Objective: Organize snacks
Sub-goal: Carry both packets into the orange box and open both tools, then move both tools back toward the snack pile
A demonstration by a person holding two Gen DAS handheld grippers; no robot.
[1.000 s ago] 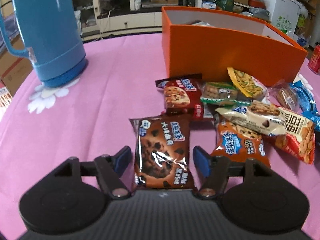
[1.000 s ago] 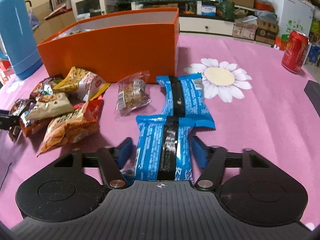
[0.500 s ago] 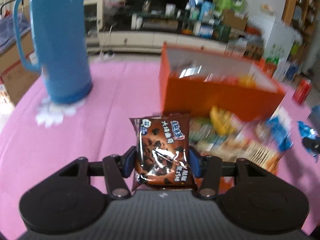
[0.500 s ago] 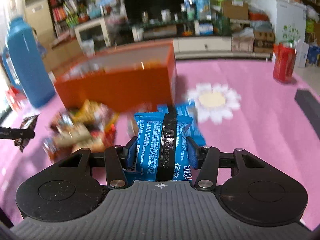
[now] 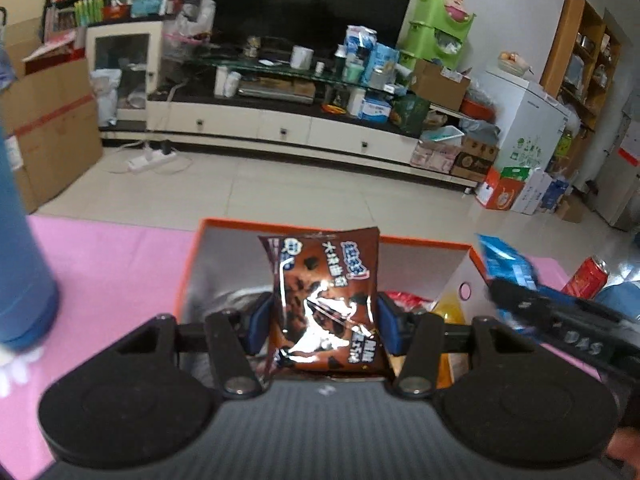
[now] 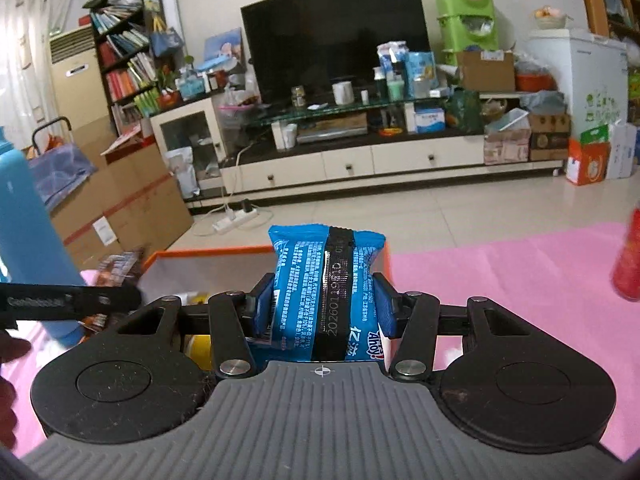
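My left gripper (image 5: 323, 326) is shut on a brown chocolate-chip cookie packet (image 5: 326, 300), held upright above the open orange box (image 5: 192, 276). Inside the box lie a few snack packets (image 5: 404, 300), partly hidden. My right gripper (image 6: 322, 308) is shut on a blue snack packet (image 6: 326, 292) with a black stripe, over the same orange box (image 6: 208, 254). In the left wrist view the right gripper (image 5: 552, 316) with its blue packet (image 5: 506, 260) enters from the right. In the right wrist view the left gripper's finger (image 6: 68, 300) shows at the left with the brown packet (image 6: 120, 268).
A tall blue thermos (image 5: 20, 264) stands on the pink tablecloth (image 5: 108, 276) left of the box. A red can (image 5: 586, 280) stands at the right. A person's fingers (image 6: 10, 350) show at the left edge. Beyond the table lie tiled floor and a TV cabinet.
Both grippers closed on their packets, lifted them off the table and carried them forward over the orange box. The loose snack pile has dropped out of view.
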